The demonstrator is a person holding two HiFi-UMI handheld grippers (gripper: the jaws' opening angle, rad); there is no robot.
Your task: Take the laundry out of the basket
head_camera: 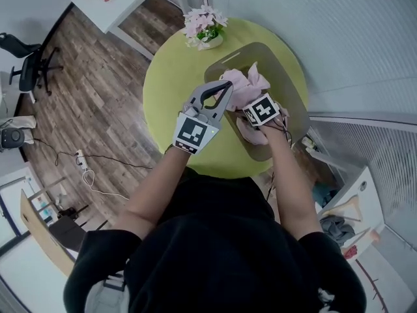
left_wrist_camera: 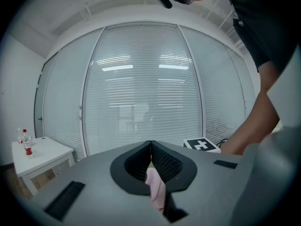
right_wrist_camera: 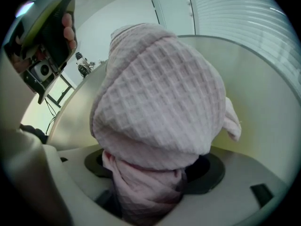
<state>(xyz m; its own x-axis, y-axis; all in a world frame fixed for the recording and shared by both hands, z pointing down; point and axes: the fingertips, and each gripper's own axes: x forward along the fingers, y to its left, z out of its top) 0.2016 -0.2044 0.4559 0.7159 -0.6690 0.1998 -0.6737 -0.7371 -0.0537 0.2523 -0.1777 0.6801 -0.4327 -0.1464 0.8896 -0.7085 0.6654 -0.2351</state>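
Both tongs bear on one pink waffle-weave towel [head_camera: 244, 87]. I find the left gripper [left_wrist_camera: 151, 149] pressed almost together, pinching a thin fold of it between the pads. The right gripper [right_wrist_camera: 150, 173] stands wide, clamped round a thick bunch that balloons up before its camera. From the head view, the towel sits between the two tools, over the grey basket [head_camera: 290, 77] on the round yellow-green table [head_camera: 169, 90], near a pot of pink flowers [head_camera: 205, 28].

Basket [head_camera: 291, 77] on table [head_camera: 166, 103], R side; flower pot [head_camera: 207, 30] behind; cloth [head_camera: 242, 87] over basket.
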